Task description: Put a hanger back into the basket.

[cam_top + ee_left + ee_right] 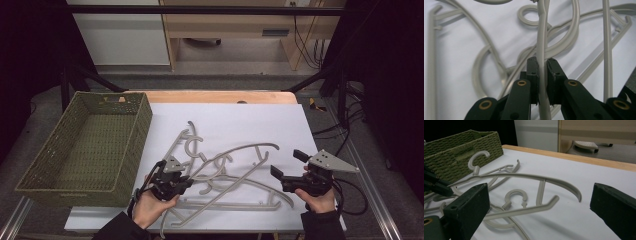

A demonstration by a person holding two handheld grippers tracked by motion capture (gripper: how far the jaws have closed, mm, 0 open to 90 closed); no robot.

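Grey plastic hanger [541, 45] is clamped tight between the left gripper [542, 67] pads. Right gripper [536, 202] is held wide open, nothing gripped, with more hangers [524, 195] piled just ahead of it.

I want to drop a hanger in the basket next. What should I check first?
1. Left claw shut on a hanger: ok.
2. That hanger free of the pile: not ok, others cross it.
3. Right claw open and holding nothing: ok.
4. Basket has room inside: ok.
5. Way from the pile to the basket open: ok.
6. Grip strong enough for lifting: cannot tell.
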